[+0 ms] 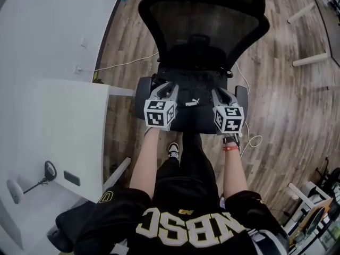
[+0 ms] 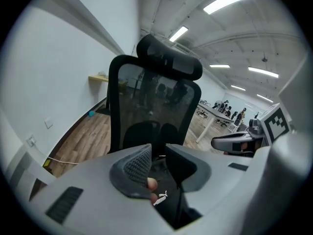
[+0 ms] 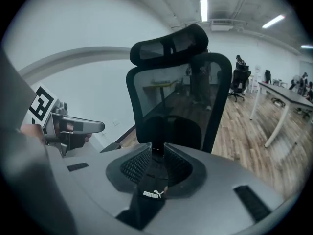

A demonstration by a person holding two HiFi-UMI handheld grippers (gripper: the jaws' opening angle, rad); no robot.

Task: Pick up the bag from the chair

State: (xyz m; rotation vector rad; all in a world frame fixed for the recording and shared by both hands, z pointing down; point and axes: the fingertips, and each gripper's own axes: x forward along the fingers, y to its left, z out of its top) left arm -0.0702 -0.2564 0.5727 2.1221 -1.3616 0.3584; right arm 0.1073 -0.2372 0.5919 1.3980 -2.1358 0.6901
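A black bag (image 1: 192,116) with a white puma logo lies across the front of the black mesh office chair (image 1: 204,20). My left gripper (image 1: 164,87) sits on the bag's left part and my right gripper (image 1: 220,93) on its right part. In the left gripper view, my left gripper (image 2: 157,153) is shut on a black strap (image 2: 165,199) carrying the logo. In the right gripper view, my right gripper (image 3: 157,151) is shut on a black strap (image 3: 150,196) with a PUMA label. The chair's backrest (image 3: 178,102) rises right behind both.
A white desk (image 1: 53,132) stands close on the left, by a white wall. A white cable (image 1: 127,62) runs over the wood floor. White table legs (image 1: 311,60) lie at the far right. The person's shoe (image 1: 173,150) is under the bag's near edge.
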